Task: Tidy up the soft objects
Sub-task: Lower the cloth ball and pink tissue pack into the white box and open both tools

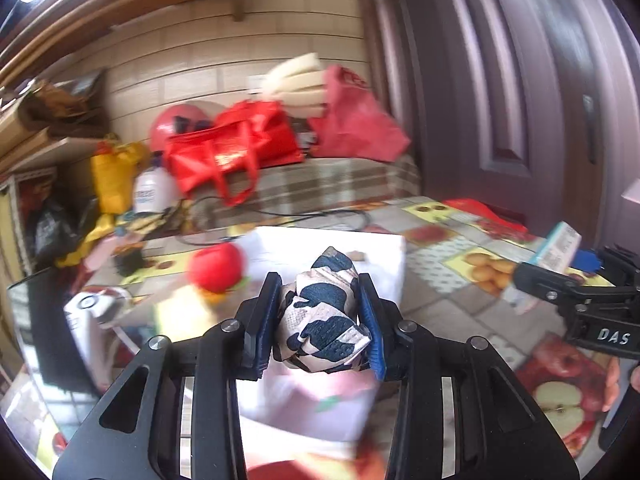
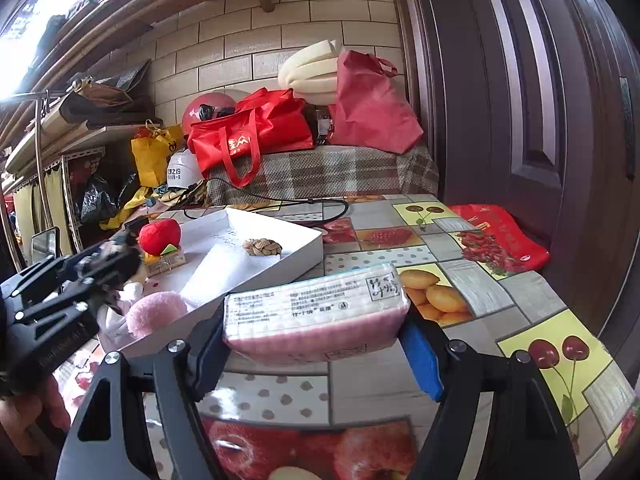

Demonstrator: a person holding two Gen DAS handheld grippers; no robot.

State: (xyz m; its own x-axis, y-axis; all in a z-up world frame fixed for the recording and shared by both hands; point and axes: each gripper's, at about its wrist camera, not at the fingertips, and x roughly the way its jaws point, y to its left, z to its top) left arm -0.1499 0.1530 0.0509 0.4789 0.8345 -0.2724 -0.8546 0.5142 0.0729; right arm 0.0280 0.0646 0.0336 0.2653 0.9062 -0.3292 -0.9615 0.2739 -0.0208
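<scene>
**Both grippers loaded above the white tray**

Starting at the left edge of the table: the left gripper (image 1: 322, 312) is clamped on a bundled cloth in a navy-and-cream cow-patch print (image 1: 322, 316), blue pads squeezing it from both sides and held above the shallow white cardboard tray (image 2: 280, 258). That looks like a carry grip, tight enough to keep the loose folds from springing open, and my read is the bundle is headed down into the tray.

Inside the tray, along its left side, a red plush apple with a green leaf (image 2: 159, 236) sits by the far left corner, and a fluffy pink round puff (image 2: 156, 316) lies at the near corner. A small tan braided knot (image 2: 262, 247) rests near the tray's far right wall. So sorting is partway done, I'd say, with soft pieces already gathered.

Moving right: the right gripper (image 2: 316, 344) holds a plastic-wrapped pack of pink-and-white soft pads with a printed label (image 2: 316, 312) across its width, jaws spread broad to span it, just beside the tray's near right edge and above the fruit-patterned oilcloth table (image 2: 460, 304). Gripping it by the ends keeps the squashy pack level. It probably goes in next, though the open floor of the tray looks tight for it.
</scene>
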